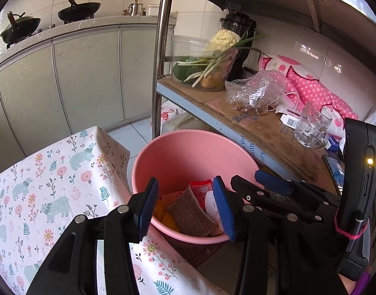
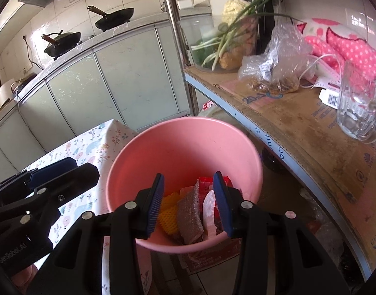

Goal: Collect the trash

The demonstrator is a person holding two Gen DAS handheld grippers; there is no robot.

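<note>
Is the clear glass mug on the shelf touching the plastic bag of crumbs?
Apart. In the right wrist view, bare cardboard and a white packet lie between the glass mug and the plastic bag.

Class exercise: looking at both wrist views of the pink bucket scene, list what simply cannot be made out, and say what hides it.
- Bucket bottom, both views: covered by the trash.
- White scrap, right wrist view: partly behind the right claw finger.
- Label on the plastic bag, left wrist view: too small to read.
- Tablecloth top: cut off by the frame edge.
</note>
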